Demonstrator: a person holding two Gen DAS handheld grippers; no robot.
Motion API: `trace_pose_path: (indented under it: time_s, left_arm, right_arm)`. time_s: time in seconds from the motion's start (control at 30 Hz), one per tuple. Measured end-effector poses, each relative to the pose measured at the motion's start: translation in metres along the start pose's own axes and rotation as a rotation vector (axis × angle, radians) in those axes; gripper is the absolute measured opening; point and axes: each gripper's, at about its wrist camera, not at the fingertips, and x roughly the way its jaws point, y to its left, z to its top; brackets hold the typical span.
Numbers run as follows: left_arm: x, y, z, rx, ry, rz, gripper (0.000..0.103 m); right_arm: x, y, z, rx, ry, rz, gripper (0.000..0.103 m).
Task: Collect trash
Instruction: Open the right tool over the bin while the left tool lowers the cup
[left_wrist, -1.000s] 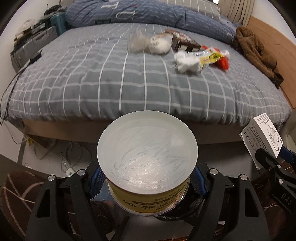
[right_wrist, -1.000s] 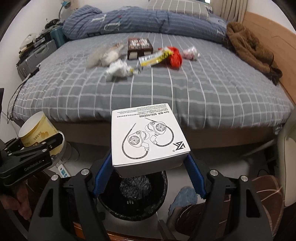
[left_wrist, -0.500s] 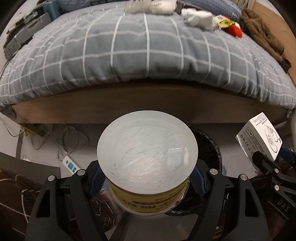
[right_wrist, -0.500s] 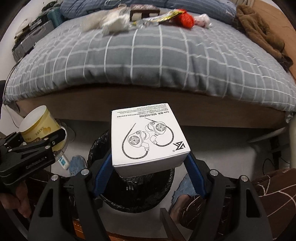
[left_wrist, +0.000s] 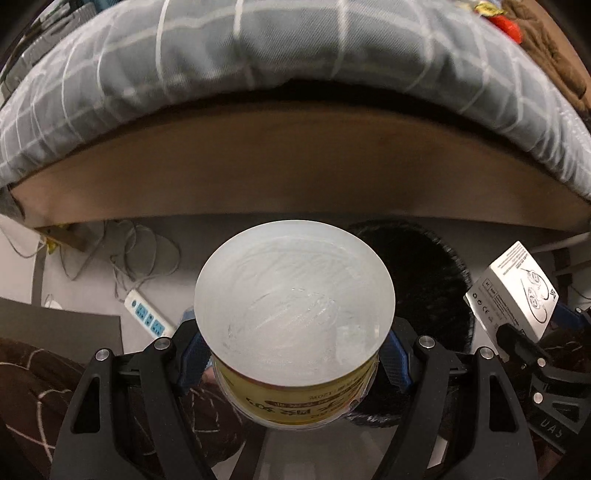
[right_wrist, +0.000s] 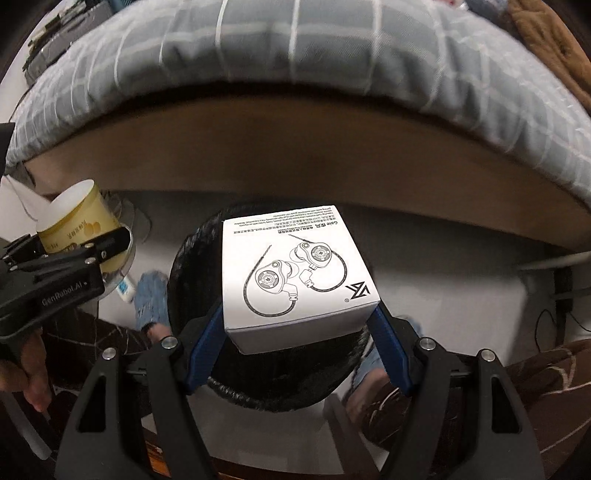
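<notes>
My left gripper (left_wrist: 293, 354) is shut on a yellow paper cup (left_wrist: 295, 314) with a white inside, held to the left of a black trash bin (left_wrist: 428, 280) on the floor. The cup also shows at the left of the right wrist view (right_wrist: 74, 218). My right gripper (right_wrist: 299, 332) is shut on a white earphone box (right_wrist: 295, 273), held right above the black trash bin (right_wrist: 192, 266). The box also shows at the right of the left wrist view (left_wrist: 517, 295).
The bed with a grey checked cover (left_wrist: 258, 55) and wooden frame (left_wrist: 295, 166) fills the upper part. A white power strip (left_wrist: 147, 317) and cables lie on the floor at left. A red wrapper (left_wrist: 506, 22) lies on the bed. Blue slippers (right_wrist: 149, 299) are beside the bin.
Both grippers have tilted down and moved toward the floor. The trash on the bed has slid out of view and the bin now sits under the box.
</notes>
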Motion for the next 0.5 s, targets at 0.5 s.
trace_pose_path:
  time_s: [0.5]
  left_arm:
    - [0.029,0.006,-0.013,-0.023,0.084,-0.009,0.075]
  right_arm:
    - [0.013,0.004,0.003,-0.052,0.029,0.020,0.079]
